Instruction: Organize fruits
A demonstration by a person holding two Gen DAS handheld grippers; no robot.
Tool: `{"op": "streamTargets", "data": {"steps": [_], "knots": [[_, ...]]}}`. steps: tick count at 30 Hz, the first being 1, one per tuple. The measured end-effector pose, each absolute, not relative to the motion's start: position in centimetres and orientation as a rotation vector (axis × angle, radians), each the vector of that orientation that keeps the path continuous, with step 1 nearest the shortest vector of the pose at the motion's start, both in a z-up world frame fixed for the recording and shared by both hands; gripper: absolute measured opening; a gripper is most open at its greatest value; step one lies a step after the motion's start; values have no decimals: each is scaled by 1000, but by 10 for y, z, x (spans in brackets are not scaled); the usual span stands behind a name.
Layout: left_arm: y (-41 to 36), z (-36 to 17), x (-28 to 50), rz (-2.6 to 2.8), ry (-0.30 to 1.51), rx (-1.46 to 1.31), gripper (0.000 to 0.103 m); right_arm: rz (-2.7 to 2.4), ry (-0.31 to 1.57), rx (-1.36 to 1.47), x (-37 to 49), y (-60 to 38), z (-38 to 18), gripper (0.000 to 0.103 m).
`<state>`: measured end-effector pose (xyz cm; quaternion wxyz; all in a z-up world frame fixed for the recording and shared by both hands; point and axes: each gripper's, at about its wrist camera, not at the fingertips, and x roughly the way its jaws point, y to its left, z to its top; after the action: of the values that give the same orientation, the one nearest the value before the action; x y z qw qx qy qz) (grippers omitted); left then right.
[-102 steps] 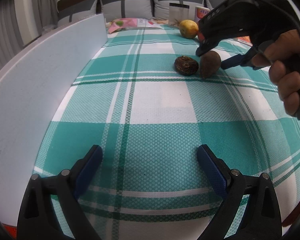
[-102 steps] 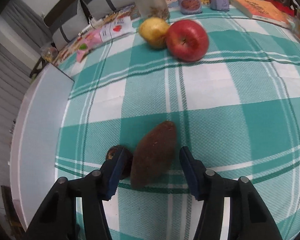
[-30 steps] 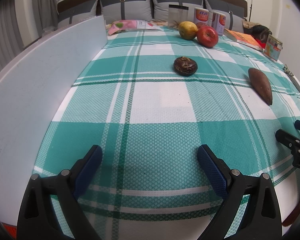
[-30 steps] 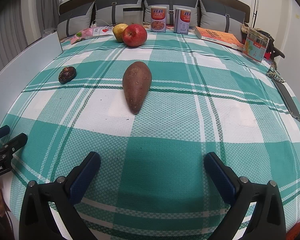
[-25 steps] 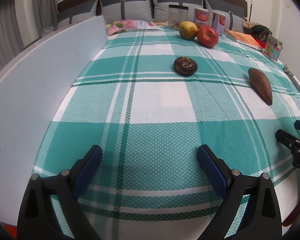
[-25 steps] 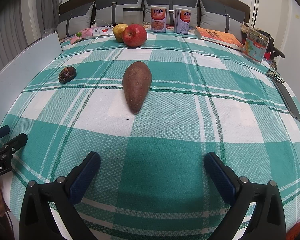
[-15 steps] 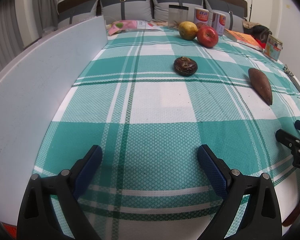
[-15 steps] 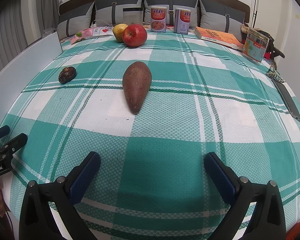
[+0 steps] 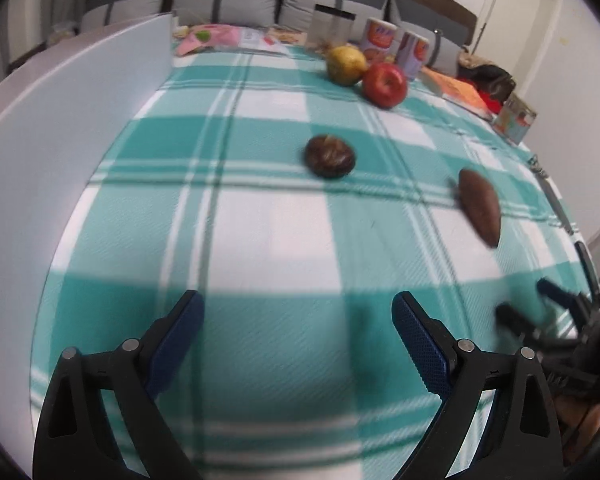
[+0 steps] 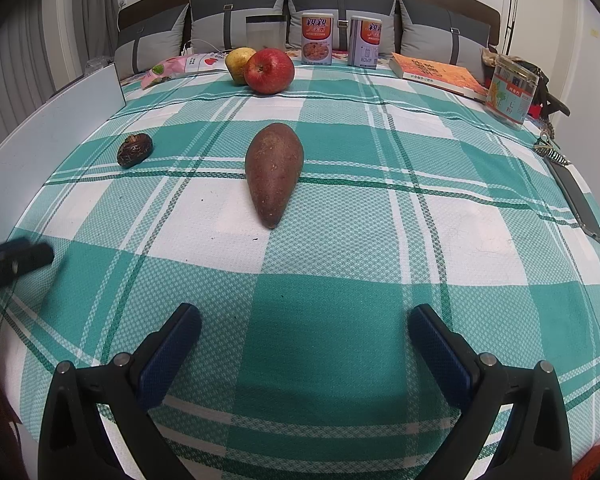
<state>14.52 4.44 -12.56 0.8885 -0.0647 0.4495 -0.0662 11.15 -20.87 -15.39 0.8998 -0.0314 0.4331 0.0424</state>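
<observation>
A brown sweet potato lies mid-table on the green checked cloth, also seen in the left wrist view. A small dark round fruit lies to its left. A red apple and a yellow pear touch at the far side. My left gripper is open and empty, well short of the dark fruit. My right gripper is open and empty near the front edge, short of the sweet potato.
A white board stands along the table's left side. Two cans, a clear jar, a snack bag, an orange book and a tin line the back and right. A dark flat item lies at the right edge.
My left gripper has moved forward and turned a little to the right; its view is blurred by motion. The right gripper and the fruits have not moved.
</observation>
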Motion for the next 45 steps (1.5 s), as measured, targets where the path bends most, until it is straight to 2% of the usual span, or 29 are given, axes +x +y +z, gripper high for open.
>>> {"op": "streamTargets", "data": {"steps": [8,9,10,12,13,17,20,23,25,27,28,30,34,39,42,45], "knots": [[10,-117,237,-150,922,-30,92,90,897,-64,112,-209,-153,103],[6,-120,245,-150,931,-25,84,89,897,-64,112,-209,-153,103],[3,-125,251,-149,950,-17,67,89,897,-64,112,-209,-153,103],[-1,-134,255,-132,972,4,48,90,898,-63,112,-209,-153,103],[-2,-133,253,-127,950,13,43,92,899,-61,112,-209,-153,103],[2,-126,240,-140,941,-4,42,141,962,-17,122,-216,-146,102],[10,-121,227,-145,959,2,42,189,942,87,143,-223,-121,101],[19,-115,215,-136,996,-17,42,213,996,44,190,-210,-104,95],[25,-108,208,-130,1013,-37,42,221,1095,44,222,-203,-109,76],[31,-97,199,-132,1016,-60,42,206,1203,35,248,-198,-121,71],[36,-90,194,-136,1015,-72,42,194,1245,29,257,-197,-128,58],[46,-76,182,-144,1012,-96,42,211,1289,36,264,-194,-133,40],[83,-37,149,-169,992,-188,42,247,1291,37,256,-183,-118,40],[169,30,112,-109,872,-273,42,447,1168,205,247,-149,-51,40],[230,44,105,18,839,-295,42,599,1109,217,246,-91,-4,40],[290,30,110,154,870,-336,42,767,1078,166,231,-13,30,40]]}}
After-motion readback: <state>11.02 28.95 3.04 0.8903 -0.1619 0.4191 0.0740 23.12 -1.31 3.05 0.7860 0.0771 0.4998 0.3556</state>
